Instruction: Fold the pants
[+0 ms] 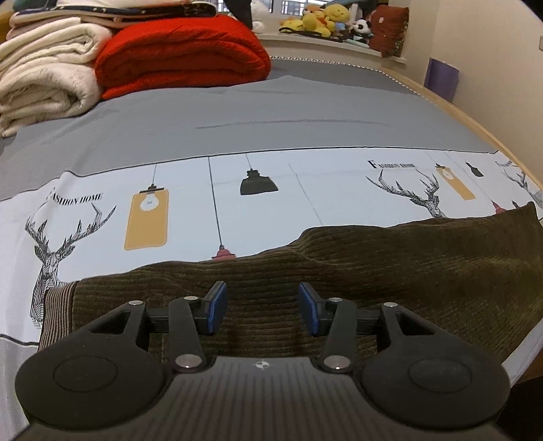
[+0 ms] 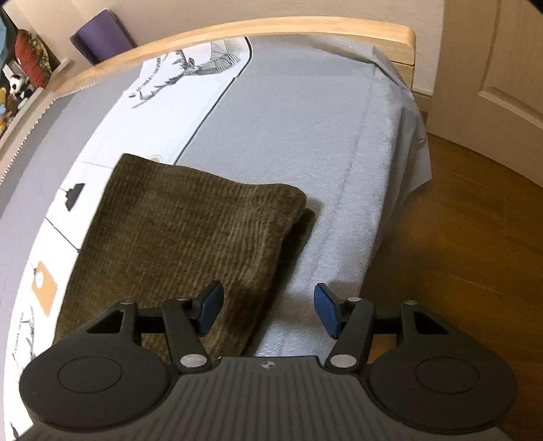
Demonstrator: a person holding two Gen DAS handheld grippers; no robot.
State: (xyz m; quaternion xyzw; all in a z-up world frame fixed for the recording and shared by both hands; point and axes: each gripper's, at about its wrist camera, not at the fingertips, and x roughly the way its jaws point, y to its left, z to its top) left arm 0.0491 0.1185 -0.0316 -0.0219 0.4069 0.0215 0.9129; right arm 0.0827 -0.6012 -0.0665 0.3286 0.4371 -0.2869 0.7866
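Note:
Dark olive corduroy pants (image 1: 373, 264) lie folded on the printed bed sheet (image 1: 271, 176), with the striped waistband lining (image 1: 56, 315) showing at the left end. My left gripper (image 1: 263, 307) hovers over the pants, open, with only the cloth's flat top seen between its blue pads. In the right wrist view the folded pants (image 2: 190, 237) form a long stack with a rounded fold at the far end. My right gripper (image 2: 269, 312) is open above the stack's right edge, its left pad (image 2: 212, 308) over the cloth and the right one over the grey sheet (image 2: 298, 135).
Folded white blankets (image 1: 44, 78) and a red quilt (image 1: 183, 57) are stacked at the bed's far left. Plush toys (image 1: 325, 20) sit on a ledge beyond. The wooden bed frame (image 2: 237, 32) runs along the far side; wood floor (image 2: 458, 254) lies to the right of the bed.

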